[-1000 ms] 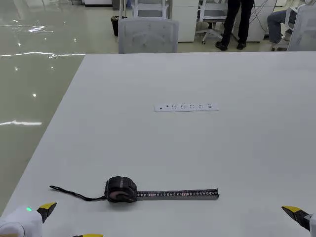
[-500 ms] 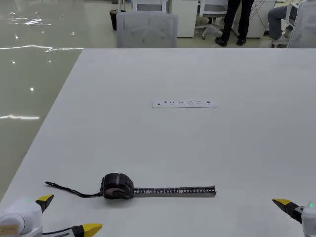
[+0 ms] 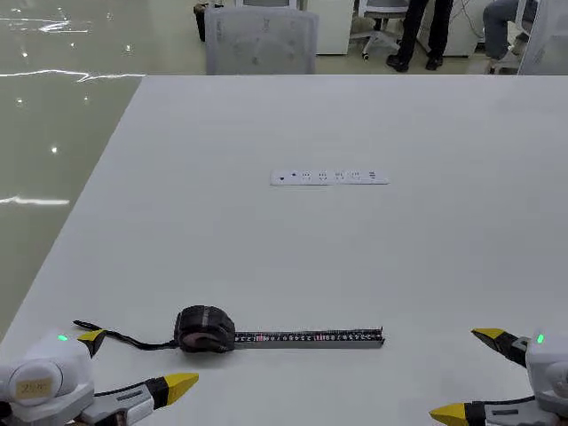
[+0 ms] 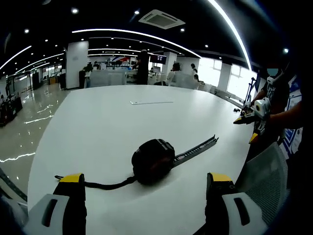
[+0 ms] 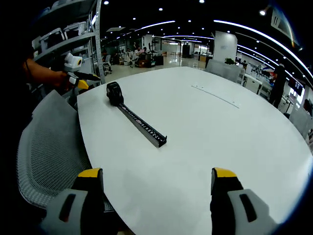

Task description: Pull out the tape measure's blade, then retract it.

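At the near edge of the broad white workbench [image 3: 266,248], the left gripper [image 3: 135,359], white-bodied with yellow-tipped black jaws, hangs with its jaws spread wide and nothing between them. Off to the other side the matching right gripper [image 3: 463,374] is spread just as wide, also empty. Just beyond the left gripper's tips lies the black round-cased tape measure [image 3: 204,328], resting on the bench. Its thin black wrist cord [image 3: 124,338] trails toward the left gripper, and its dark marked blade [image 3: 311,337] lies drawn out flat toward the right gripper, ending well short of it. Farther up the bench sits a flat white power strip [image 3: 328,177]. Past the far edge stands a grey mesh-backed chair [image 3: 260,40].
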